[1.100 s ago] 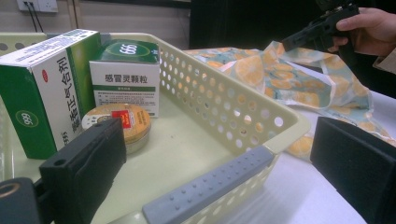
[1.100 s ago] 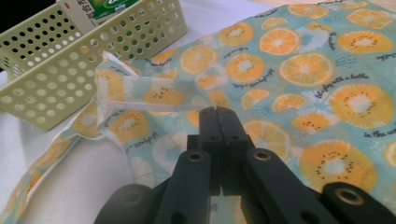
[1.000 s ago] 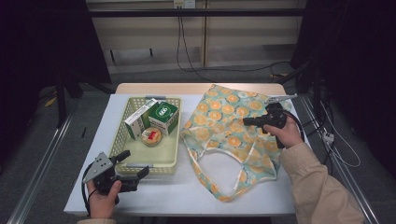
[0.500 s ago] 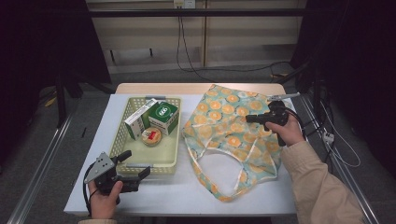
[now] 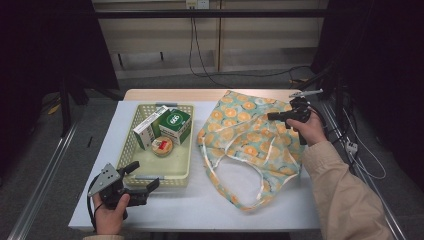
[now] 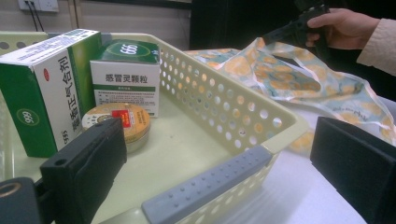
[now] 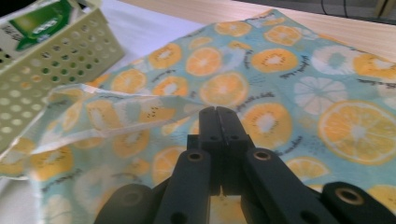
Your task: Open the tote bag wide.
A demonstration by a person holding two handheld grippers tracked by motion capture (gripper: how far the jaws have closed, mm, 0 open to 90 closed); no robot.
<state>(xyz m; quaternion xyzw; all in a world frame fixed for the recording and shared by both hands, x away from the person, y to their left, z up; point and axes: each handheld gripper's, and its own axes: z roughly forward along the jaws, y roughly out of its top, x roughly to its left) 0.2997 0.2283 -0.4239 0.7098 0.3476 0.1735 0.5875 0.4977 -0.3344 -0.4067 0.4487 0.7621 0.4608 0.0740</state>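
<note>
Tall green-and-white box [image 6: 44, 88], left end of the basket [image 6: 261, 135]: vertical Chinese text, seems "藿香正气合剂", plus "999" in an oval logo low on the green side. Shorter green-and-white box [image 6: 126, 77] beside it, by the far wall: "999" on the green top, "感冒灵颗粒" on the white front. Round tin [image 6: 119, 123] in front: red label, print too small to read. Fruit-print bag [image 7: 261, 88]: small dark lettering, illegible.

I'm looking at a lab recording bay: a lone table [image 5: 150, 212], black curtains [image 5: 385, 60] around, cables [image 5: 200, 45] trailing across the floor.
</note>
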